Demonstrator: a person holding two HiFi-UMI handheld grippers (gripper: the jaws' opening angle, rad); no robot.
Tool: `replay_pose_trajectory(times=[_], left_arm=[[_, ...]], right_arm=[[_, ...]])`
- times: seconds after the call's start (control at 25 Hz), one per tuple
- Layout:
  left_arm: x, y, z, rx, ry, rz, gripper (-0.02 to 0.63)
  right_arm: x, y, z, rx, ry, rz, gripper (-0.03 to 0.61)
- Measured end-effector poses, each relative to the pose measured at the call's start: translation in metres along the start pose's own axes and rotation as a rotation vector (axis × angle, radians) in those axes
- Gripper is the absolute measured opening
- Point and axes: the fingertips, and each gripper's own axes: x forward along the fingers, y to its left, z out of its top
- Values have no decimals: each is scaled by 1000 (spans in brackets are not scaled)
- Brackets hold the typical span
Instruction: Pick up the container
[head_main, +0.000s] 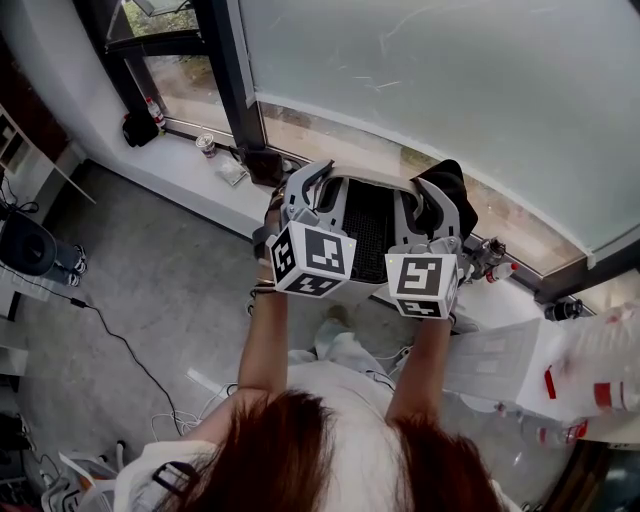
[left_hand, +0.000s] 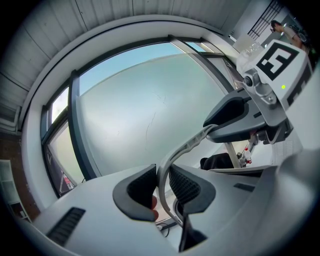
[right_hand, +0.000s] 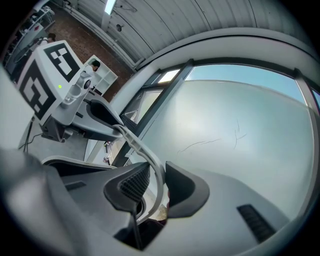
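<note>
Our left tongs (left_hand: 162, 187) are clamped on the thin white rim of the container (head_main: 345, 205), and our right tongs (right_hand: 156, 186) pinch the same rim on the opposite side. The container hangs in the air between the two tongs, above the floor (head_main: 170, 280), with the frosted window (head_main: 450, 90) just beyond it.

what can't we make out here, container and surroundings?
- Base and contents of the container: head view, covered by the left gripper and right gripper; both gripper views show only the white strip their jaws clamp.
- Bottles on the sill: head view, too small to identify.
- White and red items, head view lower right: blurred.
</note>
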Motion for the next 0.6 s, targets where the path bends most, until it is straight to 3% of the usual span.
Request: replay_pose_trajectory(times=[0.6], left_arm=[[-31,-6,2,-10,-14,26,89]], right_arm=[[-26,13,7,12,-26,23,109]])
